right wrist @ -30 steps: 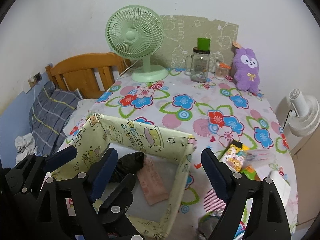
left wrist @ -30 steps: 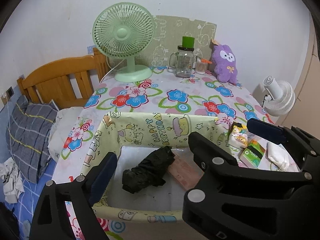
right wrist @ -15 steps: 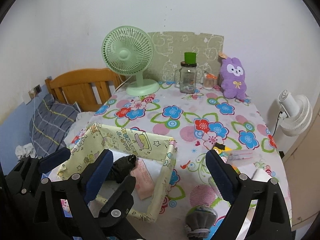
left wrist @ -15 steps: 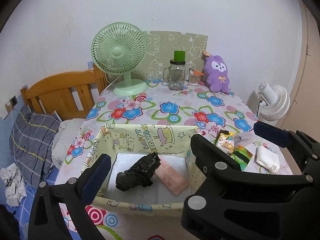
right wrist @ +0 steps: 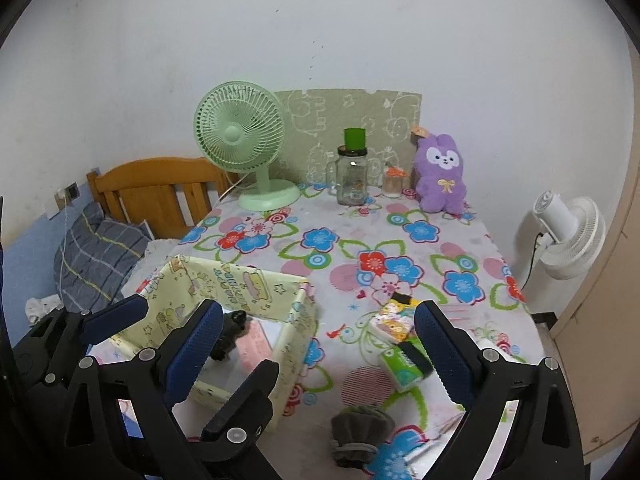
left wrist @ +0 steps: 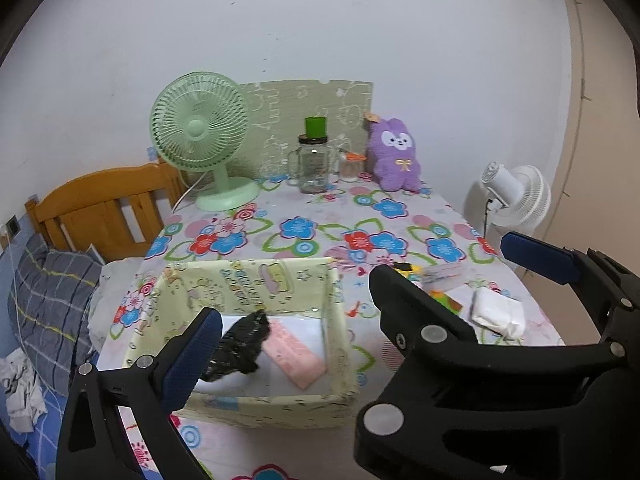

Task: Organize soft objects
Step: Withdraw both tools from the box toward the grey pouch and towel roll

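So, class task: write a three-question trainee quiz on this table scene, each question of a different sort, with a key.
1. True or false: the yellow box holds a black bundle and a pink pack.
2. Which stands nearest the purple plush? A) the green fan B) the small orange-lidded jar C) the grey bundle
3. Fill in: both tools, the left tool and the right tool, hold ____.

Key: 1 true; 2 B; 3 nothing

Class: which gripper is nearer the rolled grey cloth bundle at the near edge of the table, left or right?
Right. The right gripper hangs open just above the grey bundle; the left gripper is off to the side, over the yellow box.
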Tool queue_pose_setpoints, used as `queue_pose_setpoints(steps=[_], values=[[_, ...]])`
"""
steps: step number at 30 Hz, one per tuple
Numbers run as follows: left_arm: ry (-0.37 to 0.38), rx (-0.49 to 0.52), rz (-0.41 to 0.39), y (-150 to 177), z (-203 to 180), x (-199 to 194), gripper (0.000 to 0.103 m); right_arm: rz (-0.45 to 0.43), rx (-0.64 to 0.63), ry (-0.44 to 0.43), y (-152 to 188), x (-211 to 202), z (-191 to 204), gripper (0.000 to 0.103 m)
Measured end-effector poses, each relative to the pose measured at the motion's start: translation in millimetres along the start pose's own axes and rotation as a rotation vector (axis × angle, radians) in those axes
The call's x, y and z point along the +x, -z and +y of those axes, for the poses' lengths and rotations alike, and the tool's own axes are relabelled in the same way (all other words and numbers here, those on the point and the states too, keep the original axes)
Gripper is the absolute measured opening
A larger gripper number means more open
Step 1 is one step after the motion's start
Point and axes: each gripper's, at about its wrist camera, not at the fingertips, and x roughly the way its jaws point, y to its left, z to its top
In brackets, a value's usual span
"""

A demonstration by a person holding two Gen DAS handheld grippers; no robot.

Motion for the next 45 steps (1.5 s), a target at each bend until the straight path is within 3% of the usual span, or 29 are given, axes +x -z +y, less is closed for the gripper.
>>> queue_pose_setpoints(steps=[22, 45], values=[[0.088, 0.069, -0.003, 14.5, -62.8, 9.6, 0.101, -0.021, 0.044, 0.121, 30.9, -25.4, -59.0, 0.098], [0.136, 0.139, 0.122, 39.5, -106.7, 64.0, 0.087, 0.065, 0.128, 0.181, 74.2, 3.6, -109.4, 0.096]])
